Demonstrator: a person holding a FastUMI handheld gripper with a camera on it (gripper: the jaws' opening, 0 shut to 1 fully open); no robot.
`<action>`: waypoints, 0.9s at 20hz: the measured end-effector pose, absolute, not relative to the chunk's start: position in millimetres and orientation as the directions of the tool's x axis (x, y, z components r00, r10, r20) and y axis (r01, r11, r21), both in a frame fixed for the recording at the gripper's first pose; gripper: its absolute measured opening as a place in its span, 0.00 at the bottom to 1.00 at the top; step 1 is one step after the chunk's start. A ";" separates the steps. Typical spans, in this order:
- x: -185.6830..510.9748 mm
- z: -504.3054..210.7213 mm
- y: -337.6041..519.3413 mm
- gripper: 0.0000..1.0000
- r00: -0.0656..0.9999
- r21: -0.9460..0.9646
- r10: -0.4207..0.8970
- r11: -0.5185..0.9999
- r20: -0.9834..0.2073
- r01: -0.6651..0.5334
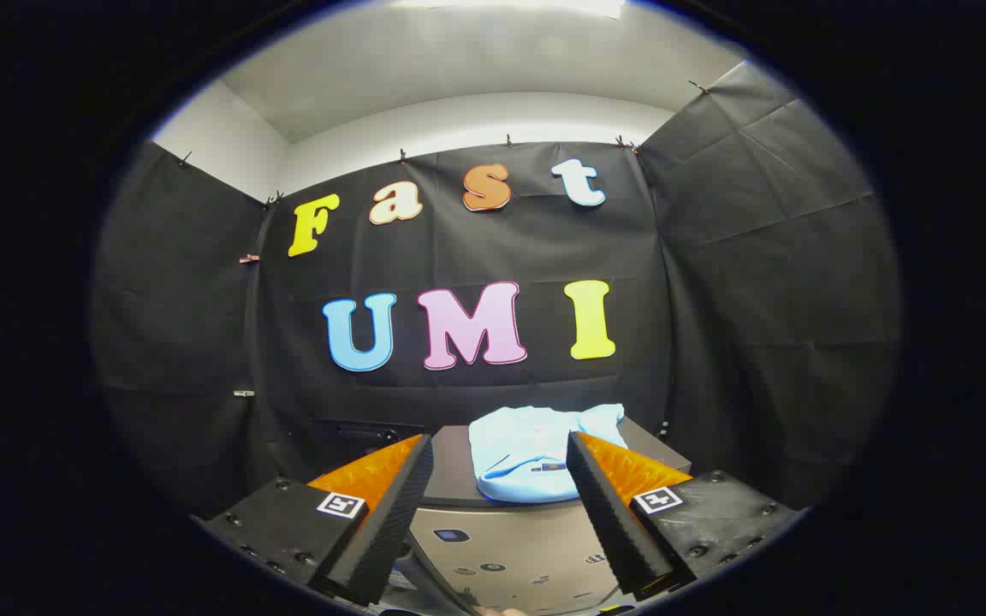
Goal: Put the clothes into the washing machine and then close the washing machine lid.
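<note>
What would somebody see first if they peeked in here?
Probably the light blue clothes, lying in a crumpled heap on the dark lid of the washing machine, just beyond the jaws. Next, the gripper itself, its jaws spread wide apart and holding nothing, pointing toward that heap. Below, between the jaws, sits the machine's pale front panel.

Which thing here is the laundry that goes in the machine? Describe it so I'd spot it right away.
Start at the washing machine, the pale box below the open gripper, with a dark top. On that dark top, just beyond the fingers and in front of the black cloth wall, lies a light blue garment, folded loosely. It is the only soft, pale blue thing among hard dark and grey surfaces.
</note>
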State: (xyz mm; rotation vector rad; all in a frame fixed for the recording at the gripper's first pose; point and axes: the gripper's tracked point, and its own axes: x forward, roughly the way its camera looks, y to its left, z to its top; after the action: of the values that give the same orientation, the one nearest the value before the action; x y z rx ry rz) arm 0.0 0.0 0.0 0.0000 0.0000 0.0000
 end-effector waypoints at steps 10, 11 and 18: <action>-3.6 2.6 2.1 0.98 1.000 -0.015 0.004 1.000 0.014 -0.003; -4.0 2.6 2.5 0.98 1.000 -0.019 0.006 1.000 0.017 -0.005; -6.4 6.0 3.1 0.98 1.000 -0.028 0.011 1.000 0.024 -0.010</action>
State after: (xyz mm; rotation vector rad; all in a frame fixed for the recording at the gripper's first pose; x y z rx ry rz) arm -6.4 3.1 6.0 -0.0280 -0.0245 0.0107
